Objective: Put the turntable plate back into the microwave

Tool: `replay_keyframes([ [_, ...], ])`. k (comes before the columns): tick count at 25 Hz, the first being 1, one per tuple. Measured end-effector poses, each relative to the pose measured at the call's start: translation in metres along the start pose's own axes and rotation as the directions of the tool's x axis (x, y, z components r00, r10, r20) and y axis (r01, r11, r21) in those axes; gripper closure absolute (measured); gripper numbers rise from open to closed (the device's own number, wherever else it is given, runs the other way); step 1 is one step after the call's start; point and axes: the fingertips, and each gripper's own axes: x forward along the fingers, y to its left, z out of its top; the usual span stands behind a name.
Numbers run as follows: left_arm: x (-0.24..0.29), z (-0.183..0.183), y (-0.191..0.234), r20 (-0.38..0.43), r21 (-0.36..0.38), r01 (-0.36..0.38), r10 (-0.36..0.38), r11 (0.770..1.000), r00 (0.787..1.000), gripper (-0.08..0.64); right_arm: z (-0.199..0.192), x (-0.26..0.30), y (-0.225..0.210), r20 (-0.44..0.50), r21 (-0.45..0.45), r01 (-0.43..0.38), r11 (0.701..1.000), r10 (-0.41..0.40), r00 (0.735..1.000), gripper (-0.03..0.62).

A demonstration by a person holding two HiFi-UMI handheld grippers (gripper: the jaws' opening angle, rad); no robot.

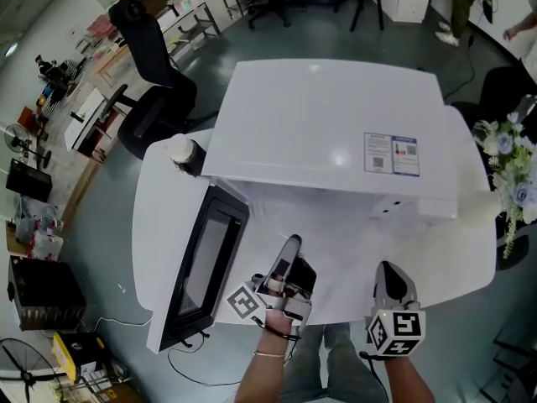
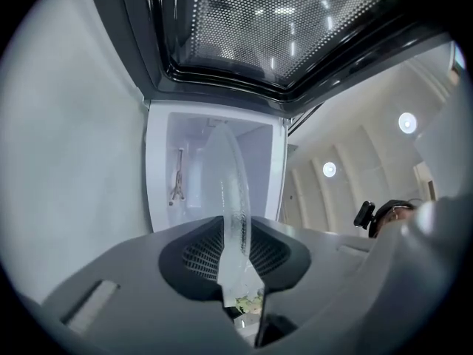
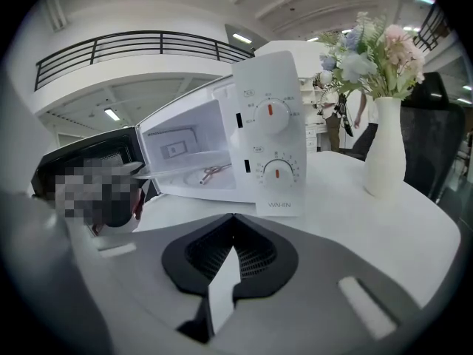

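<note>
The white microwave [image 1: 327, 133] stands on the table with its door [image 1: 205, 263] swung open to the left. My left gripper [image 2: 236, 231] is shut on the rim of the clear glass turntable plate [image 2: 228, 191]. The plate stands edge-on and reaches toward the open cavity [image 2: 188, 161], just in front of it. A roller ring [image 3: 209, 172] lies on the cavity floor. In the head view the left gripper [image 1: 285, 263] is in front of the opening. My right gripper [image 1: 393, 282] hovers to the right near the table's front edge. Its jaws [image 3: 233, 224] are shut with nothing between them.
A white vase of flowers [image 3: 384, 146] stands on the round white table [image 1: 445, 250], right of the microwave's control panel [image 3: 270, 135]. A small white object [image 1: 180, 149] sits at the microwave's back left corner. A black office chair [image 1: 151, 82] stands beyond the table.
</note>
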Motion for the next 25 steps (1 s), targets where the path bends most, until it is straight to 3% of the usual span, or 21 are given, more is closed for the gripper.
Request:
replay_keyframes([
  [25, 0.039, 0.018, 0.027, 0.012, -0.020, -0.028, 0.029, 0.999, 1.000, 0.483, -0.002, 0.023, -0.009, -0.035, 0.029, 0.023, 0.999, -0.022, 0.999, 0.583],
])
